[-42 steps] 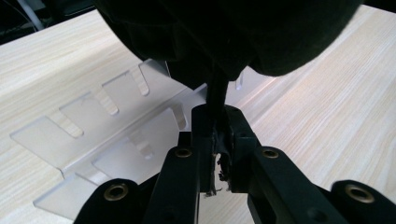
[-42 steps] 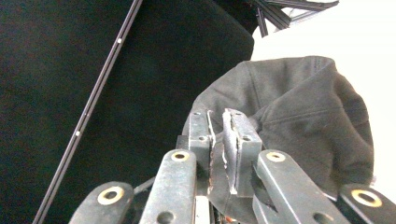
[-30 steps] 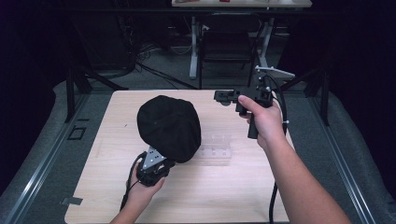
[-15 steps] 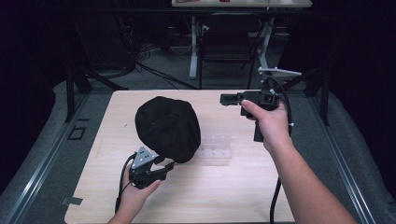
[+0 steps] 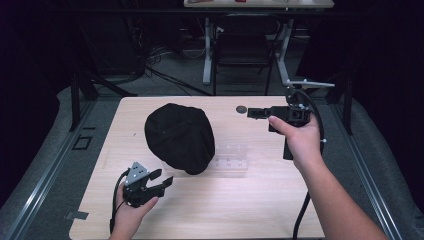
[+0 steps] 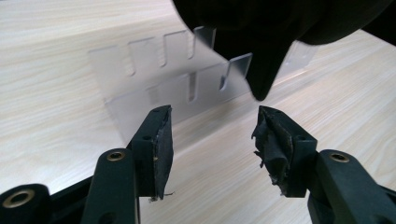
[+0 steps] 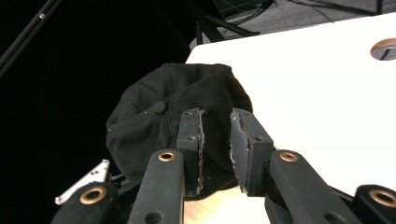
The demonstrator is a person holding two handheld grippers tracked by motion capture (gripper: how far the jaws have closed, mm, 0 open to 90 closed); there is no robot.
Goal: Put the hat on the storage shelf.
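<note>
Now my left hand-held gripper [image 5: 162, 180], jaws just opened and empty, sits at the bench's near edge, nearer the black fabric cap [image 5: 179, 137] lying up-right of it than my half-open, empty right hand-held gripper [image 5: 251, 112].

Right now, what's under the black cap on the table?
The black cap rests on a clear slotted plastic rack, whose near end and slots stick out past the brim. The part of the rack beneath the cap, and anything else there, is covered.

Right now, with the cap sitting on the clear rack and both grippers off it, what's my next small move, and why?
Probably draw the left gripper back a little further. Its jaws have just been opening, nothing lies between them, and the black cap rests on the clear rack. The right gripper hangs apart, so nothing needs holding.
</note>
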